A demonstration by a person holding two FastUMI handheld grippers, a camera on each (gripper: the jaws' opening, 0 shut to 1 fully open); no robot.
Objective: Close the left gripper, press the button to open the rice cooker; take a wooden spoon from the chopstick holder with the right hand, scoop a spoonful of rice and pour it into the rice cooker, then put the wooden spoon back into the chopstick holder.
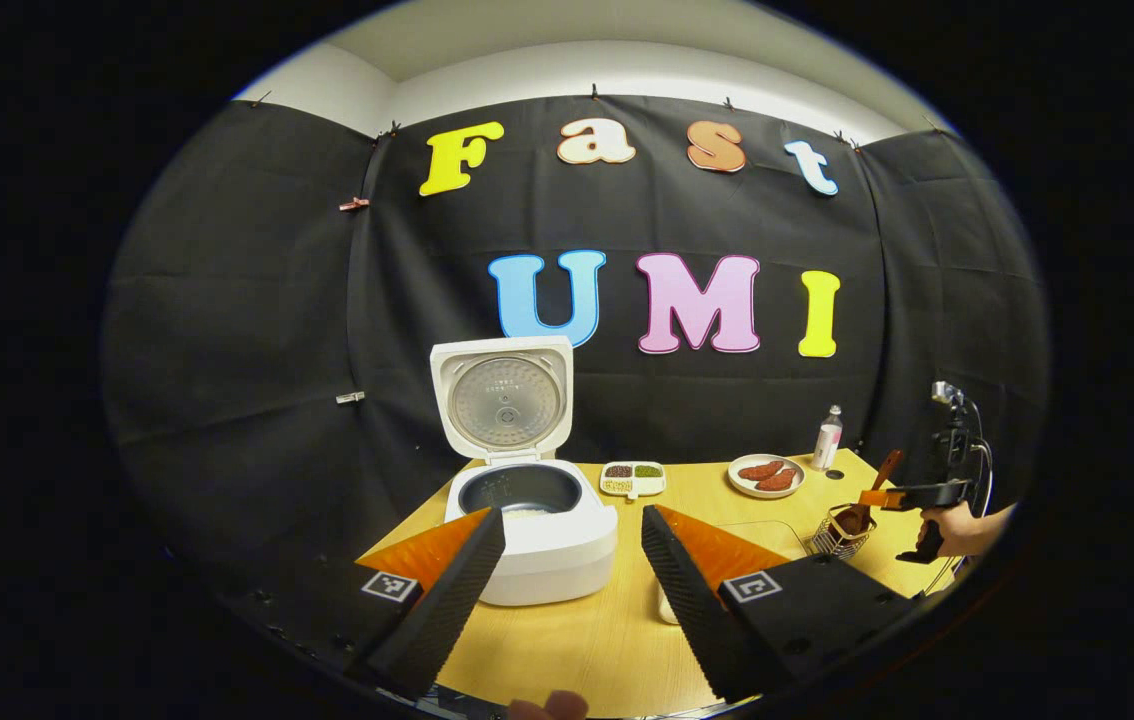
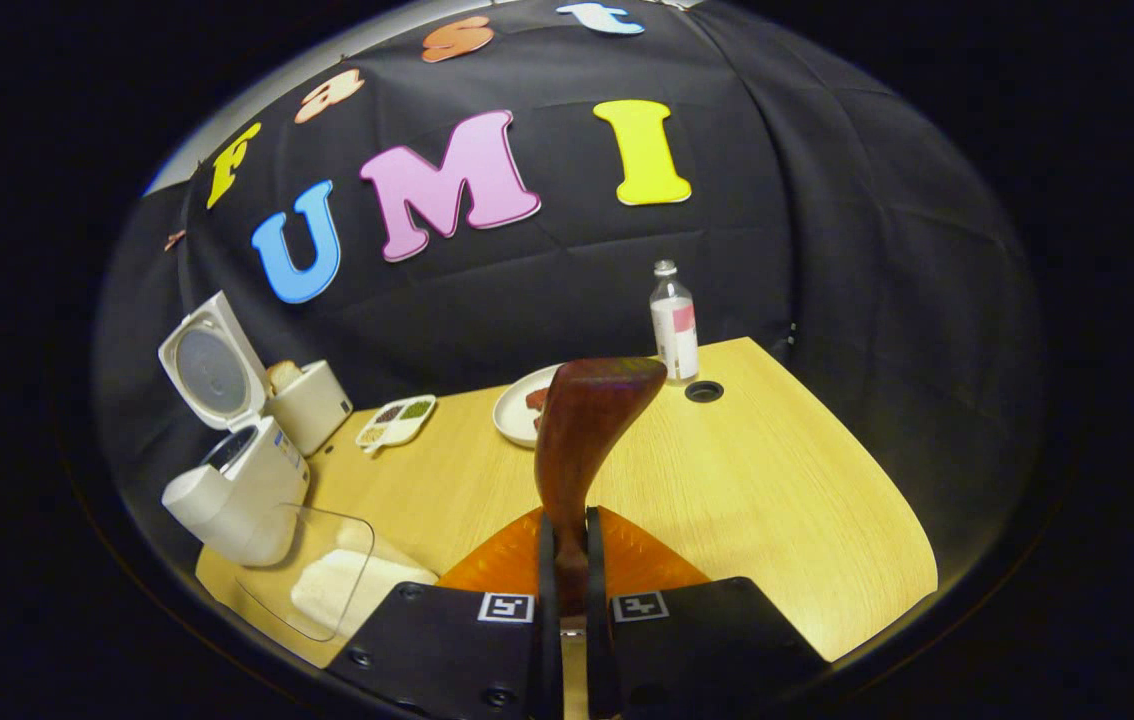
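The white rice cooker (image 1: 547, 545) stands open with its lid (image 1: 502, 400) upright, and rice lies in the dark pot. My left gripper (image 1: 572, 520) hovers in front of it, open and holding nothing. At the far right, my right gripper (image 1: 912, 495), held by a hand (image 1: 967, 525), is shut on the wooden spoon (image 1: 875, 488), whose lower end sits in the wire chopstick holder (image 1: 837, 538). In the right gripper view, the gripper (image 2: 567, 560) clamps the spoon's handle (image 2: 587, 430), which rises between the fingers. A clear container of rice (image 2: 327, 585) lies beside the cooker (image 2: 237, 490).
On the wooden table (image 1: 607, 630) stand a divided dish of grains (image 1: 633, 478), a plate of sausages (image 1: 765, 475) and a small bottle (image 1: 827, 437). A white box with bread (image 2: 312, 400) stands behind the cooker. A cable hole (image 2: 704, 391) is near the bottle (image 2: 675, 325).
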